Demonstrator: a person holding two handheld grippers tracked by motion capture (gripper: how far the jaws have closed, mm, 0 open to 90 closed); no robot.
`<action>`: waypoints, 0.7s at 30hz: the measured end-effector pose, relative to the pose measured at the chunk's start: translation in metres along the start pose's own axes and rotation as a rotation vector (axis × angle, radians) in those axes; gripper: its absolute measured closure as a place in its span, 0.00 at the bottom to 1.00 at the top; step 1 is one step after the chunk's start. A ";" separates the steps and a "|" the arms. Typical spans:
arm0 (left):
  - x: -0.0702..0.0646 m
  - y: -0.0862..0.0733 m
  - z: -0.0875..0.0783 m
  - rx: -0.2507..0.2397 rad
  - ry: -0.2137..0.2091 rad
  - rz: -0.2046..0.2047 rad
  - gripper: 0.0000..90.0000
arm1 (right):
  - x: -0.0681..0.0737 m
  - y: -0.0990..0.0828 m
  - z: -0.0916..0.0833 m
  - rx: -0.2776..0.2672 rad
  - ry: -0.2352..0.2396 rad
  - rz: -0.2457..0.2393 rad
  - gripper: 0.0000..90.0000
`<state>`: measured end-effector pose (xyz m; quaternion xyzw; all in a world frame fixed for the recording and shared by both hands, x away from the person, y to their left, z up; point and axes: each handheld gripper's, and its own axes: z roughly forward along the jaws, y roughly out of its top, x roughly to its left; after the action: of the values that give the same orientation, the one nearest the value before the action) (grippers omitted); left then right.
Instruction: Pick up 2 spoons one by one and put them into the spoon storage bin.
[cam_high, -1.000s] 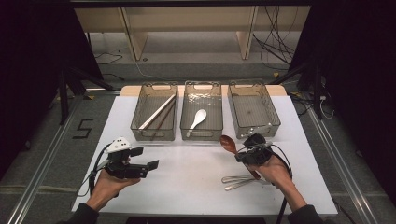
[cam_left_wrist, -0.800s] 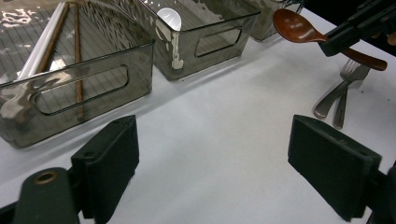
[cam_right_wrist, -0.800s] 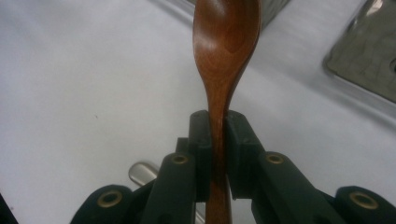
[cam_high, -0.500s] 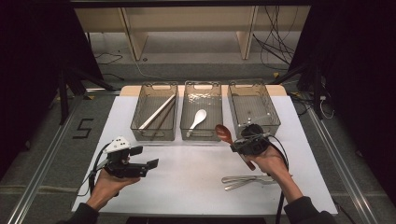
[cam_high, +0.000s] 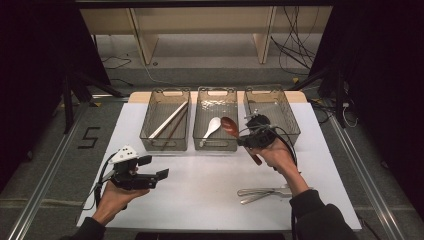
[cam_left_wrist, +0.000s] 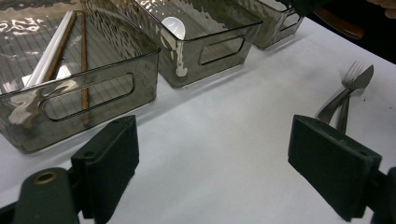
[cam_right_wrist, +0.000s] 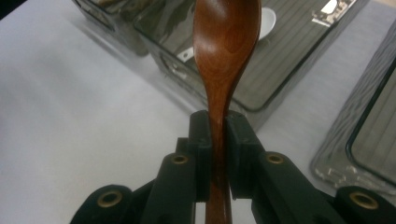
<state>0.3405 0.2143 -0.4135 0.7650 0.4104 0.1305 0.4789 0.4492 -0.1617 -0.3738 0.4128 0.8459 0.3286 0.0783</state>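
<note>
My right gripper (cam_right_wrist: 217, 135) pinches the brown wooden spoon (cam_right_wrist: 226, 51) by its narrow neck; its bowl overhangs ahead, so it could swivel and miss the middle clear bin (cam_high: 216, 146).

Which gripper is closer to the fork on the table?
Right. The right gripper, clamped on the wooden spoon, is raised just beyond the fork, near the bins. The left gripper sits far across the white table, open.
</note>
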 end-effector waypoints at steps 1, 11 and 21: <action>0.000 0.000 0.000 0.001 0.000 0.000 0.18 | 0.000 0.004 0.001 -0.001 0.000 0.002 0.92; 0.001 0.000 -0.001 -0.002 0.003 -0.004 0.18 | -0.010 0.037 0.017 -0.003 -0.006 0.046 0.92; 0.002 0.000 -0.001 -0.009 -0.003 -0.010 0.18 | -0.017 0.062 0.032 -0.003 -0.023 0.076 0.92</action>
<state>0.3408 0.2162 -0.4137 0.7608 0.4130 0.1288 0.4838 0.5133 -0.1316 -0.3627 0.4483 0.8281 0.3278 0.0762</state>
